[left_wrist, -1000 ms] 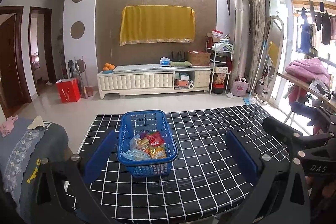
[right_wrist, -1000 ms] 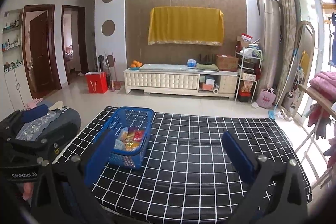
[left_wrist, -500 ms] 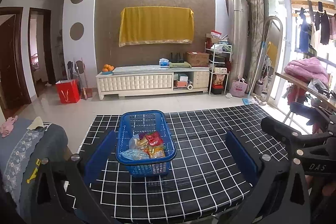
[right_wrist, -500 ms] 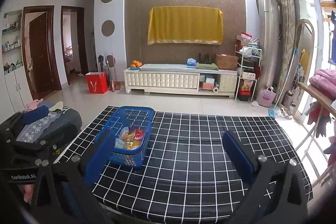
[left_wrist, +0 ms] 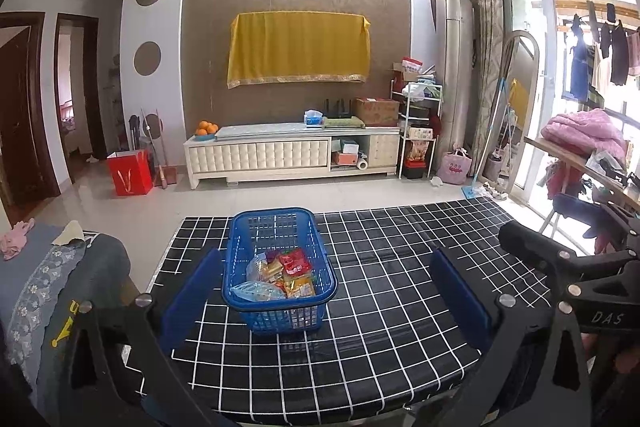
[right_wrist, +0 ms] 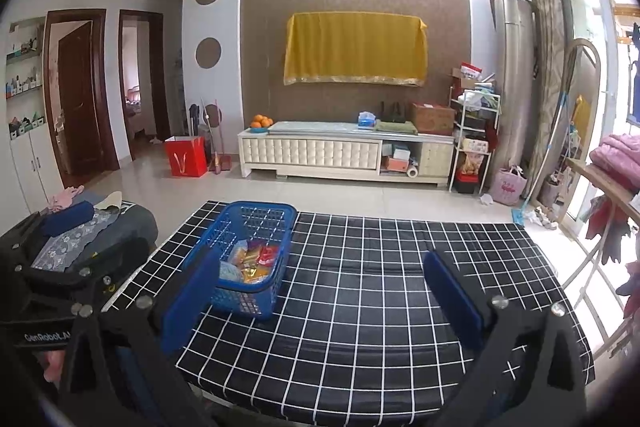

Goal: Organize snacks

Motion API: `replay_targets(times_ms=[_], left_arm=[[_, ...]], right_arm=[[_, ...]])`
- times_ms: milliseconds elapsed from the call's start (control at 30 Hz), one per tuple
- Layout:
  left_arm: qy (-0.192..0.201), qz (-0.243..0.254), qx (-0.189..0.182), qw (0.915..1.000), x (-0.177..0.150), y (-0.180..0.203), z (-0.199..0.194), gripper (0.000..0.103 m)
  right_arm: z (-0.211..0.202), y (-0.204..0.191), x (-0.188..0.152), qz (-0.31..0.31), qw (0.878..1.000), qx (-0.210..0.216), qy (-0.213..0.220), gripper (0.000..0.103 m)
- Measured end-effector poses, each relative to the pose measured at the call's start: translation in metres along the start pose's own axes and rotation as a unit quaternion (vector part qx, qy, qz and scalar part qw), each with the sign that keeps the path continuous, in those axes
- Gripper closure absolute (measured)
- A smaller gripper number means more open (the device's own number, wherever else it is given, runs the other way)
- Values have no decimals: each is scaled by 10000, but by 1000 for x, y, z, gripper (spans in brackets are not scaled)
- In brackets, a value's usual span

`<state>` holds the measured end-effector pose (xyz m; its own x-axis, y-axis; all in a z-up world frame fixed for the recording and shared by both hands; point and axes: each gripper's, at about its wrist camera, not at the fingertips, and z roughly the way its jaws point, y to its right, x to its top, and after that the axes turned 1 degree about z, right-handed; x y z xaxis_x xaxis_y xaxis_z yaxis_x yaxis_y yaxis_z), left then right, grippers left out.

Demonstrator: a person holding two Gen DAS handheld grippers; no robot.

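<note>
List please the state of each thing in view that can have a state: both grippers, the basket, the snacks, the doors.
left gripper: open, holding nothing
right gripper: open, holding nothing
blue basket: upright on the checked table, holding snacks
snack packets: all inside the basket, piled loosely
dark wooden door: standing open
yellow cloth: hanging on the wall

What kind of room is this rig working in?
Most likely a home living room: a low white media cabinet under a yellow cloth-draped panel, laundry hanging by the balcony door, and a snack basket on a black checked table.
</note>
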<state>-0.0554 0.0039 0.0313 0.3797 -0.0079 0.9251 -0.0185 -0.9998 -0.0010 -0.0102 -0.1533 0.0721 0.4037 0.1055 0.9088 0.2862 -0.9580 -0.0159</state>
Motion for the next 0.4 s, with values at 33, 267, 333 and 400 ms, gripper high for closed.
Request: replay_targets(times_ms=[33,267,333,400], left_arm=[[1,-1,4,10000,0,0,-1,0],[24,5,15,10000,-1,0,-3,0],[38,3,19,10000,-1,0,-3,0],[28,-15,15,10000,-1,1,-3,0]], right_arm=[[0,0,0,0,10000,-4,6,0],[-3,-1,0,-11,10000,4,16,0],[-3,-1,-1,-5,10000,10,13,0],[-5,-2,-1,-4,10000,14,13,0]])
